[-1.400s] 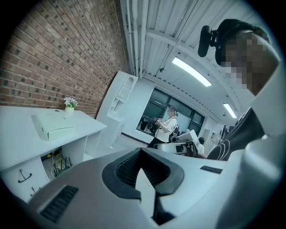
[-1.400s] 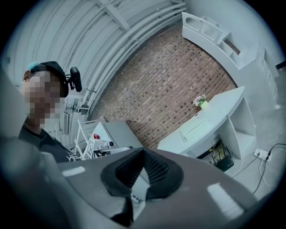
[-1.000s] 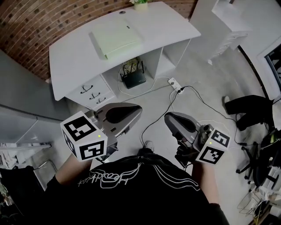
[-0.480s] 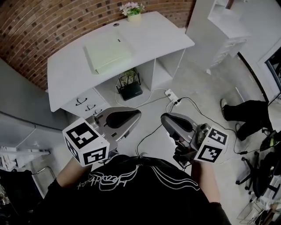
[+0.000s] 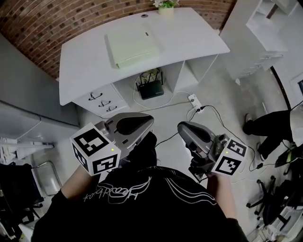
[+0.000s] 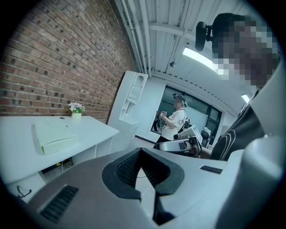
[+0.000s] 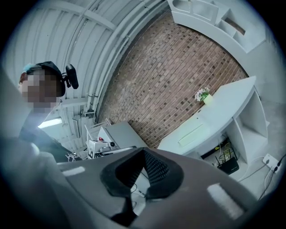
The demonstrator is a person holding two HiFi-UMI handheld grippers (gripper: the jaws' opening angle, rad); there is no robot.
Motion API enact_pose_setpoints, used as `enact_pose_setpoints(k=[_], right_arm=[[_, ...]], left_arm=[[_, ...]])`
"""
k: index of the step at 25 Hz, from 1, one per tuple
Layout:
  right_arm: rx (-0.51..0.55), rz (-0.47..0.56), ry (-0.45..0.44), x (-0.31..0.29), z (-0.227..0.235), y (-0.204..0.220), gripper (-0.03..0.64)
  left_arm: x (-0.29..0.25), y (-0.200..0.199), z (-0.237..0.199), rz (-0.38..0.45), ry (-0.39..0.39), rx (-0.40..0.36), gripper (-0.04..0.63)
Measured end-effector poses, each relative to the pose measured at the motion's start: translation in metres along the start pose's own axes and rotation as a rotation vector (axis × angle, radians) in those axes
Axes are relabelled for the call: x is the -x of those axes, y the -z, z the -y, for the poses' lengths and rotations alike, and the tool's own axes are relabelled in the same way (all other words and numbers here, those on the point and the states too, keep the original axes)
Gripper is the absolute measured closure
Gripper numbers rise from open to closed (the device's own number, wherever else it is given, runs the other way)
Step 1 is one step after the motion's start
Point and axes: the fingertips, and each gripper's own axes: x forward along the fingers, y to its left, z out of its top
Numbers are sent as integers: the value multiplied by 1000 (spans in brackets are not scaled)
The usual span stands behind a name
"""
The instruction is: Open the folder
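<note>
The pale green folder [image 5: 132, 47] lies shut and flat on the white desk [image 5: 85, 71], far ahead of both grippers. It also shows small in the left gripper view as folder [image 6: 56, 136] and in the right gripper view as folder [image 7: 191, 133]. My left gripper [image 5: 147, 123] and right gripper [image 5: 182, 128] are held side by side close to the body, above the floor. Both point toward the desk. The left gripper [image 6: 141, 151] has its jaws together with nothing between them, and so does the right gripper [image 7: 143, 152].
Under the desk stand a black router [image 5: 152, 90], drawers [image 5: 102, 101] and a power strip [image 5: 195, 100] with cables across the floor. A flower pot [image 5: 165, 5] sits at the desk's back edge. A white shelf unit [image 5: 265, 28] stands to the right. Another person [image 6: 174, 120] stands further off.
The desk has shifted in the head view as the person walks, and a leg now shows stepping forward between the grippers. Both grippers stay shut and held near the body.
</note>
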Motion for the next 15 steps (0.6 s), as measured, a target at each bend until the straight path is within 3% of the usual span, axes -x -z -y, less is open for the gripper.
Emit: enact_pose_setpoints(k=[11, 15], right_arm=[[-80, 9, 52, -63, 80, -53, 614], [-96, 1, 63, -92, 114, -72, 614]], left_arm=[[-47, -26, -120, -13, -28, 77, 592], [-69, -38, -164, -29, -49, 63, 592]])
